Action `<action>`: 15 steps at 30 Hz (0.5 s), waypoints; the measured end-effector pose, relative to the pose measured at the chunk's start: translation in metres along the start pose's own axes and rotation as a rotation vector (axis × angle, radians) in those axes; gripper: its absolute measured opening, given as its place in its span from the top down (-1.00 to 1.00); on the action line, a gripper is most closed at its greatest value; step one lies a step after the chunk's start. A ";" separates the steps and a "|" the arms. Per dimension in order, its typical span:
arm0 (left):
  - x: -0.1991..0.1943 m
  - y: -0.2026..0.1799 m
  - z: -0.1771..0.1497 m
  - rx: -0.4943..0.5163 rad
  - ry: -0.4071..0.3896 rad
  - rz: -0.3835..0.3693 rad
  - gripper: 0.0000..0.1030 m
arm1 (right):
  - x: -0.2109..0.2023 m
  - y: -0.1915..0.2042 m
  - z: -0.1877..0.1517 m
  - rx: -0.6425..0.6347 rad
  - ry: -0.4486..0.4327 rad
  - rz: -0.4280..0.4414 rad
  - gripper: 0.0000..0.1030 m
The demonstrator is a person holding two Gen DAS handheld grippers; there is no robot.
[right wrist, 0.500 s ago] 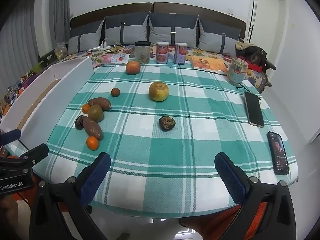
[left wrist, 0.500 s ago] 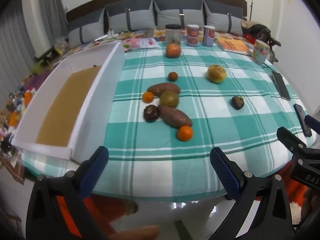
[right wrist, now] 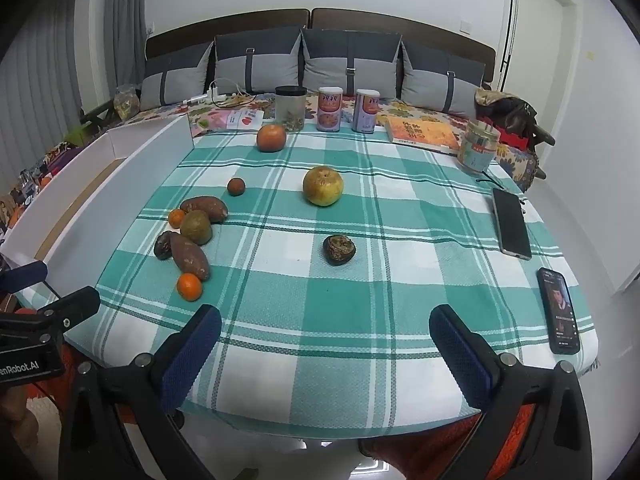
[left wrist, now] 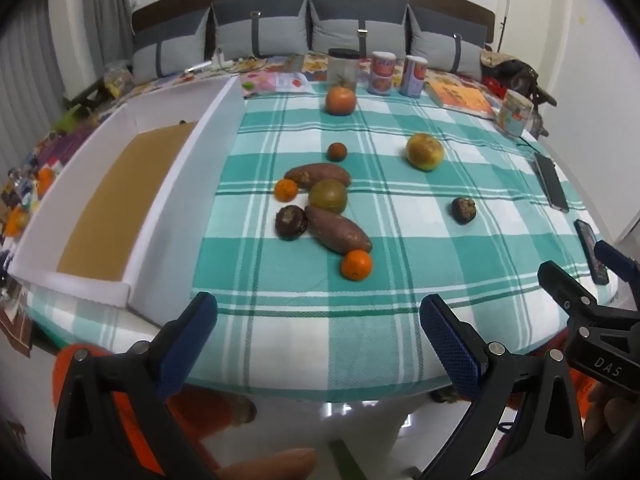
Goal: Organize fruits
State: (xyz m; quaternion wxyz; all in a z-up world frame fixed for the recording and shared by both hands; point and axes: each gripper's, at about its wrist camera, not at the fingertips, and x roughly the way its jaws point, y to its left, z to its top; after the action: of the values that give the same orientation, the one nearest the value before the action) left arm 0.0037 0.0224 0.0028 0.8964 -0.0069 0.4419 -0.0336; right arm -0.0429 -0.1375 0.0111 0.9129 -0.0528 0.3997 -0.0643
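Fruit lies on a green checked tablecloth [left wrist: 400, 220]. A cluster at centre-left holds two sweet potatoes [left wrist: 338, 234], a greenish round fruit [left wrist: 328, 196], a dark fruit [left wrist: 291, 222] and two small oranges [left wrist: 356, 265]. Apart lie a yellow-green fruit [left wrist: 425, 151], a dark shrivelled fruit [right wrist: 339, 249], a tiny brown fruit [left wrist: 337, 151] and a large orange fruit [left wrist: 340, 100]. A white box with a brown floor [left wrist: 116, 200] stands left. My left gripper [left wrist: 318, 332] and right gripper [right wrist: 325, 340] are open and empty at the table's near edge.
Two phones [right wrist: 511, 222] lie at the right edge. Jars and cans [right wrist: 330, 109], a book [right wrist: 422, 132] and a plastic tub [right wrist: 478, 151] stand along the back. A sofa with grey cushions is behind. The right gripper shows in the left wrist view [left wrist: 592, 320].
Both grippers have risen slightly and edged towards the table. No fruit has moved.
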 end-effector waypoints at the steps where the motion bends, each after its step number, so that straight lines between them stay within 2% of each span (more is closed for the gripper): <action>1: 0.000 -0.003 -0.005 0.011 -0.009 0.006 -0.98 | 0.000 -0.001 0.000 0.002 0.003 0.002 -1.00; 4: 0.000 0.001 -0.003 0.014 -0.012 0.010 -0.98 | 0.001 -0.001 0.000 0.007 0.009 0.006 -1.00; 11: -0.006 -0.016 -0.008 0.056 -0.050 0.047 -0.98 | 0.001 -0.001 0.000 0.010 -0.004 0.004 -1.00; 15: -0.006 -0.017 -0.009 0.064 -0.048 0.035 -0.98 | 0.002 0.000 -0.001 -0.001 -0.010 0.001 -1.00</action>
State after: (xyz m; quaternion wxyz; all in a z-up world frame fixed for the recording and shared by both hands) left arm -0.0082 0.0055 0.0027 0.9069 0.0285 0.4191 -0.0320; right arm -0.0422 -0.1384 0.0093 0.9148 -0.0535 0.3954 -0.0633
